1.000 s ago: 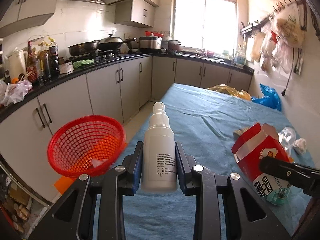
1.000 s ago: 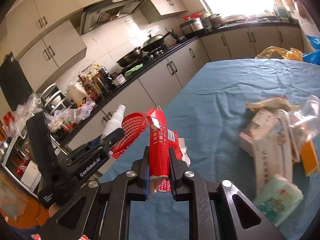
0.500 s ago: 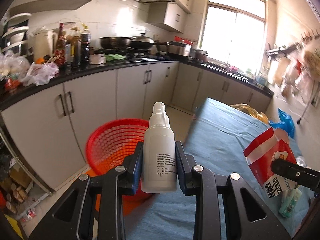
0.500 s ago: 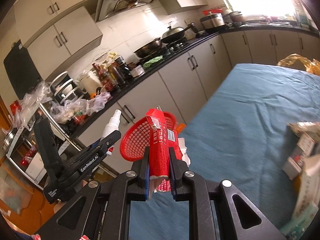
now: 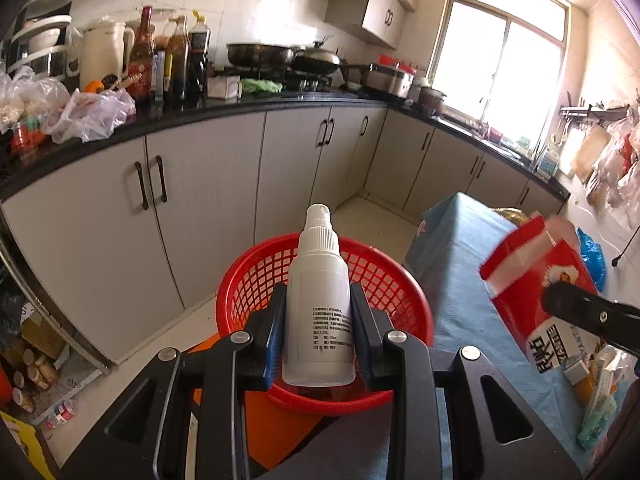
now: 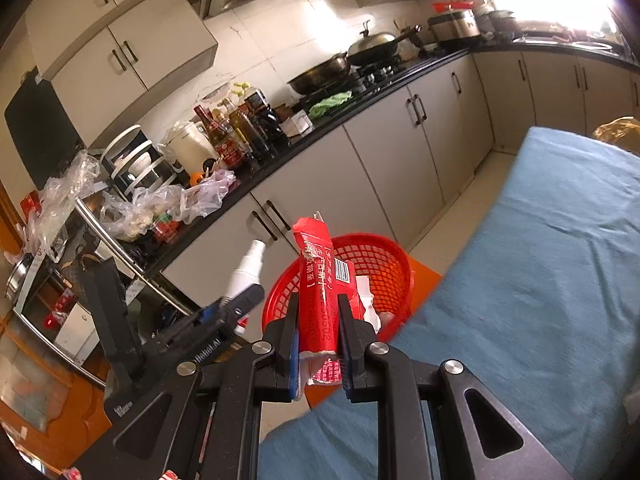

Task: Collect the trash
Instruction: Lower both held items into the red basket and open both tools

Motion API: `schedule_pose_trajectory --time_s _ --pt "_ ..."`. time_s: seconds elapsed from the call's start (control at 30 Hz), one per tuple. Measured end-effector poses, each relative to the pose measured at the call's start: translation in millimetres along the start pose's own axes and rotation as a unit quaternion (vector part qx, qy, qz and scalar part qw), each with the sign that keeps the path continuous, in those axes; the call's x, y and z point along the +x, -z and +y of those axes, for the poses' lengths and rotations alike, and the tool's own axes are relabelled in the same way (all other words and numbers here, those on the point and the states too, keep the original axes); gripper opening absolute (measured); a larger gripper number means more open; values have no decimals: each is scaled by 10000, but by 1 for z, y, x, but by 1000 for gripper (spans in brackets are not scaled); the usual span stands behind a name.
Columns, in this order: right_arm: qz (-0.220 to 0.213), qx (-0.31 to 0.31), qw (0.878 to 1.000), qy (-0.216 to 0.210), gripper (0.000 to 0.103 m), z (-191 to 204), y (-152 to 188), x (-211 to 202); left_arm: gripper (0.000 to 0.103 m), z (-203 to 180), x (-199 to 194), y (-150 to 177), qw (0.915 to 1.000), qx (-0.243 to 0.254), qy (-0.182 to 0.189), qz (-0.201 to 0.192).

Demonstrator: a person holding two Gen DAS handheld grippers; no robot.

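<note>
Kitchen, blue-clothed table (image 6: 540,280). Left gripper (image 5: 319,328) pinching white spray bottle (image 5: 319,304), right gripper (image 6: 318,336) clamping red carton (image 6: 320,280); red basket (image 5: 248,292) beyond fingertips. Basket contents visible only from right wrist, indistinct.

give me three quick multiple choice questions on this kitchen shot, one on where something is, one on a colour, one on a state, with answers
1. Where does the basket stand?
A. on the counter
B. beside the blue-covered table, lower than its top
C. on the stove

2. What colour is the basket?
A. red
B. green
C. white

3. How is the spray bottle held?
A. lying loose on the table
B. lying in the basket
C. upright, clamped between the left gripper's pads

Answers:
1 B: the right wrist view shows the basket just off the table's edge, on an orange stand.
2 A: its mesh and rim are red in both views.
3 C: the bottle stands nozzle-up between the pads, in front of the basket; the right gripper likewise clamps a red carton.
</note>
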State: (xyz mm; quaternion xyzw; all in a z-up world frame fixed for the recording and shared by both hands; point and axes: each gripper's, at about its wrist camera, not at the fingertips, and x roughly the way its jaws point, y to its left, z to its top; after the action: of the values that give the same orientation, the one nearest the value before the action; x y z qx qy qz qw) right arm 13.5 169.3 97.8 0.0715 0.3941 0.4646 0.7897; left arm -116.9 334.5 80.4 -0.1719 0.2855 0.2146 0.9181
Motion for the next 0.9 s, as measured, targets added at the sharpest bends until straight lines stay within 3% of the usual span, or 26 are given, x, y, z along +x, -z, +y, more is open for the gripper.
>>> schedule_pose_trajectory --time_s 0.3,0.33,0.37,0.43,0.67,0.8,0.9 --pt "202 149 9996 155 20 -6 -24 63 30 11 38 0 9995 -95 -1 306" --pt "181 162 9995 193 21 -8 -25 65 38 11 40 0 9995 -96 -11 314" --pt "179 183 9994 213 22 -10 -26 68 55 12 42 -1 9994 -109 -11 327" --pt "180 261 9993 183 27 -14 -28 68 66 13 41 -1 9995 -175 1 256" --pt "-53 264 9995 143 29 -18 -21 33 66 5 25 6 9997 -136 61 202" --pt "-187 136 9992 325 41 -18 -2 1 66 -7 13 13 9996 -75 181 187" --pt "-304 95 9985 442 44 -20 12 -23 66 -27 4 22 9991 107 338 220"
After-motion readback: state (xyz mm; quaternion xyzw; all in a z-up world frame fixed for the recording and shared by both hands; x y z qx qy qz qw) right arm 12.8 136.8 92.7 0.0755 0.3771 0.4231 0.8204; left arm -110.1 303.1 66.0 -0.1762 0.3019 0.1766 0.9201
